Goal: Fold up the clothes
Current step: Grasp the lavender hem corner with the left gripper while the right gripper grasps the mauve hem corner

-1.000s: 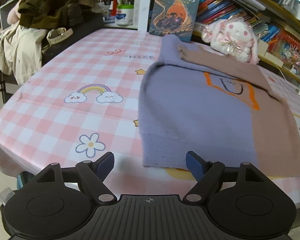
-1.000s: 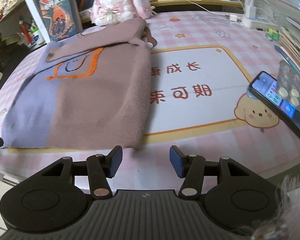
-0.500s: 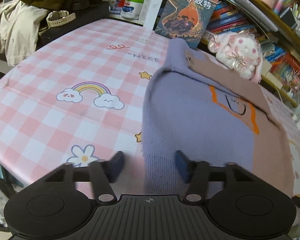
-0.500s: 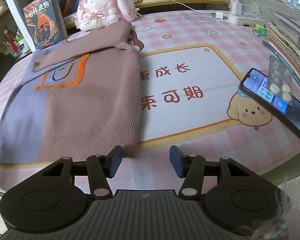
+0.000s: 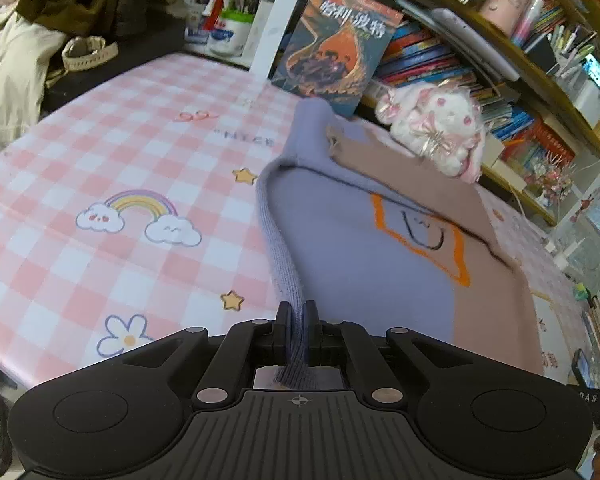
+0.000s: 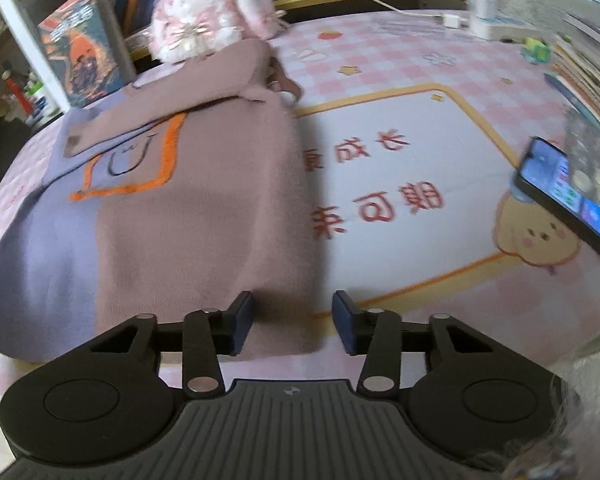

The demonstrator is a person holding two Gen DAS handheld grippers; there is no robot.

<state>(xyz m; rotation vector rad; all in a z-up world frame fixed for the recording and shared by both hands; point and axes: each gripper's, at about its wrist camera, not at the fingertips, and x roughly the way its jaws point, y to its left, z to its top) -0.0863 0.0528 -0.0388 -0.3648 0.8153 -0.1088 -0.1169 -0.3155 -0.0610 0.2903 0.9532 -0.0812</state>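
Lavender-and-mauve knit sweater (image 5: 380, 272) lies sleeves-folded on the checked table, its lavender hem corner lifted.

Bare tablecloth (image 5: 112, 168) left; phone (image 6: 560, 196) right; plush rabbit (image 6: 204, 12) behind.

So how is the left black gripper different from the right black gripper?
The left black gripper has just closed and pinches the purple hem corner of the purple and brown knitted sweater. The right black gripper has been closing, its blue pads not yet touching the brown corner between them. Both point at the sweater's near edge.
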